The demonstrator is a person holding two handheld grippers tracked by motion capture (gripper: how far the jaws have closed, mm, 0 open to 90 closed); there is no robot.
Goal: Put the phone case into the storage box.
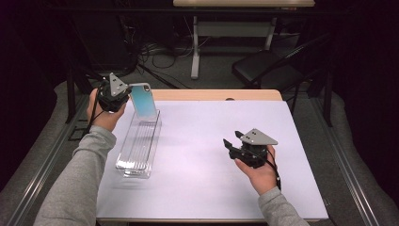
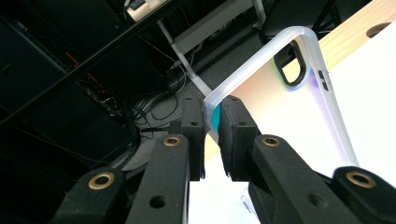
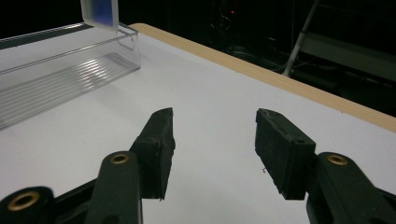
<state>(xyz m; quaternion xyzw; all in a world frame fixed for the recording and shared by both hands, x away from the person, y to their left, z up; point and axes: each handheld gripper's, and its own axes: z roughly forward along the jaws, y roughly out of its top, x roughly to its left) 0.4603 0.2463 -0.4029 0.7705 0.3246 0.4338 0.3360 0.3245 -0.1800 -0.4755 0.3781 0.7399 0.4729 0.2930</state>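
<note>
A: What's at the bench's (image 1: 211, 141) left edge?

B: The left gripper (image 2: 212, 126) is up near the far left corner, jaws clamped on a corner of a phone case (image 1: 142, 100). The case is tilted, its lower end just over the far end of a clear tray (image 1: 139, 143) that lies along the left edge.

A: And to the right?

B: The right gripper (image 3: 212, 140) is near the right edge, well apart from the tray, low over bare bench. Its jaws stand apart with nothing between them.

Phone case (image 3: 99, 11) cut off by top edge; clear tray (image 3: 56, 70) cut off at left edge.
</note>
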